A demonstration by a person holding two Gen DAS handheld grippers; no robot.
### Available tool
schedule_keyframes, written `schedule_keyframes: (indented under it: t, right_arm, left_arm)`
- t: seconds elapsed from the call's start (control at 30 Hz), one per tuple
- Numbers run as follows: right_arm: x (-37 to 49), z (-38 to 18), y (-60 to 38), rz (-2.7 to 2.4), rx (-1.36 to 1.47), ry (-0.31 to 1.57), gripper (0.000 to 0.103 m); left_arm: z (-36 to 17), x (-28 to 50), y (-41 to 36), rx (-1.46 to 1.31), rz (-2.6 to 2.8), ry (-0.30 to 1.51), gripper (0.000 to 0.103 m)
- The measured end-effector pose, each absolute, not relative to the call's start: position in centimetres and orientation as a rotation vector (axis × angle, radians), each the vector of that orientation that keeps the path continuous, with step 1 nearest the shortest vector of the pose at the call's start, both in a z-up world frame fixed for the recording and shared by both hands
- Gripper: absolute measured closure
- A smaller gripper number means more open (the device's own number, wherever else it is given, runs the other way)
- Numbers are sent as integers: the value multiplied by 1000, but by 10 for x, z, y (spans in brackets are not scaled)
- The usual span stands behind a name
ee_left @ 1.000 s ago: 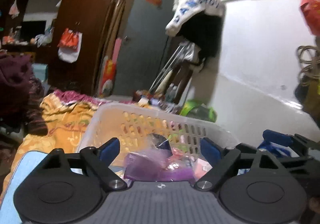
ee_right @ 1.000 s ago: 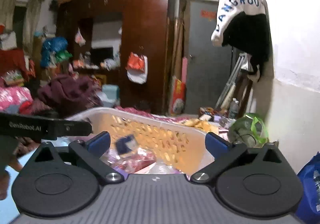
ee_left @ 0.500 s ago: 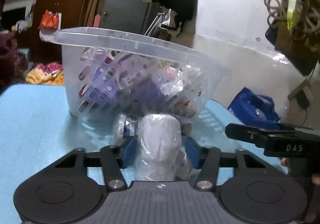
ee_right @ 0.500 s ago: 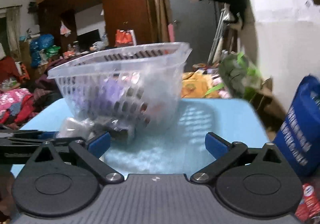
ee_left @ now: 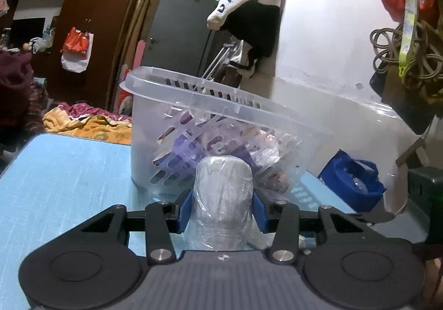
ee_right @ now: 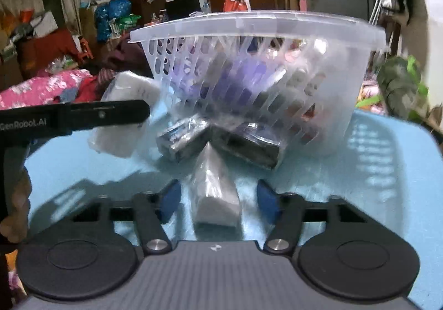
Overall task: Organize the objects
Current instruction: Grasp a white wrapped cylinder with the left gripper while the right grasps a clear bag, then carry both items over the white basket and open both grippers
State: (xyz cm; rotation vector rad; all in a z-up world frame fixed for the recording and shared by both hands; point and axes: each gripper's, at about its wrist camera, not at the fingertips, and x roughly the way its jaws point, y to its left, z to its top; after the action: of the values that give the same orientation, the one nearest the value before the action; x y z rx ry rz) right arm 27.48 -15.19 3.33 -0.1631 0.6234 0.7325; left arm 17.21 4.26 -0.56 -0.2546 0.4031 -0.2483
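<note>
Left wrist view shows the left gripper (ee_left: 221, 209) clamped on a plastic-wrapped grey roll (ee_left: 221, 199), both blue pads pressing its sides, just in front of the clear slotted basket (ee_left: 221, 113) on the light blue table (ee_left: 69, 171). It alone shows a blue bag (ee_left: 357, 180) beyond the table's right edge. Right wrist view shows the right gripper (ee_right: 218, 199) with a wrapped white wedge-shaped packet (ee_right: 216, 188) lying on the table between its pads; a gap shows on each side, so the jaws, narrowing, are not pressing it. Only this view shows two dark wrapped packets (ee_right: 218, 141) resting against the basket's foot, and the left gripper from the side with its roll. Counted: one basket, filled with purple and mixed packets; one roll, one white packet, two dark packets outside it
</note>
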Motion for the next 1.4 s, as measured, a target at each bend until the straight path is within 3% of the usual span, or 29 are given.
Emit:
schedule_keyframes:
  t: [0.47,1.4]
  right_arm:
    - [241,52,-200,660,-25,353,62]
    - [240,49,-196,662,-5,311,62]
  left_arm:
    - [-6,154,40,-240,-255,291,53]
    - [-7,151,47,-261,-240,275,53]
